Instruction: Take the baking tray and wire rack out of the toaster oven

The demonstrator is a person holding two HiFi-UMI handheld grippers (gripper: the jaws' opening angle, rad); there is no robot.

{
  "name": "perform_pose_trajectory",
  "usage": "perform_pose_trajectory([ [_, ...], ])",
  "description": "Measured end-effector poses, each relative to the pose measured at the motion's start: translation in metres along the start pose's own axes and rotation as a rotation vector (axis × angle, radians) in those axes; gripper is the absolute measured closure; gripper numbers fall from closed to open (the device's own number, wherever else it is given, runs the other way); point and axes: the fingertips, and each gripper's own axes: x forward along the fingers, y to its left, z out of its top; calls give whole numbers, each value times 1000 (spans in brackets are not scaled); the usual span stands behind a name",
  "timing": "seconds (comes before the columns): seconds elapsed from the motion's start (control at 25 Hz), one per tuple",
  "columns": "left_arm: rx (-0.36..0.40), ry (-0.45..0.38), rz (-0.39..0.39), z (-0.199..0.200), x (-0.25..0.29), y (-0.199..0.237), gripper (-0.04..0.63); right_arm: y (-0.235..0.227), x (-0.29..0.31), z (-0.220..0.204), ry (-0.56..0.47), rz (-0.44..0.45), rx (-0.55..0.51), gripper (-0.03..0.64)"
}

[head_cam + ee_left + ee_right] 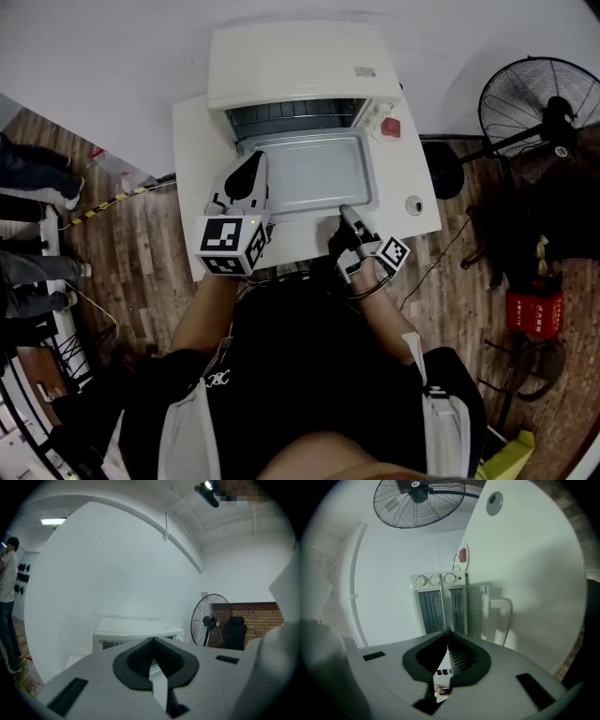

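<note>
The tray (314, 173) juts from the oven (291, 61) on the bench (420, 183), at 12 o'clock from the right gripper (344, 215), which is clenched on its near rim. The left gripper (254, 161), clenched and empty, hovers at the tray's 9 o'clock edge. The oven-top label (366, 71) is too small to read.

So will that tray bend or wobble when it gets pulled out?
Probably stiff, not bendy: the baking tray looks like flat metal with a raised rim. It may dip or wobble, since the right tongs pinch only its front edge. Its smooth surface suggests it would slide easily out of the toaster oven.
</note>
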Motion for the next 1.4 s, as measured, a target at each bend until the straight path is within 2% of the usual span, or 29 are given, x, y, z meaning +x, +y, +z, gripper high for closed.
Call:
perform_pose_trajectory([
  [0.36, -2, 22, -118, -8, 27, -38, 581, 24, -66, 50, -110, 39, -37, 589],
  [0.56, -5, 28, -194, -10, 43, -66, 581, 33, -105, 94, -201, 52, -59, 589],
  [0.72, -6, 29, -227, -9, 53, -82, 581, 41, -130, 130, -267, 58, -69, 591],
  [0.96, -6, 24, -217, -1, 68, -102, 581, 37, -152, 176, -289, 32, -80, 590],
  [1.4, 18, 15, -126, 4, 78, -159, 581, 5, -174, 236, -177, -14, -80, 598],
])
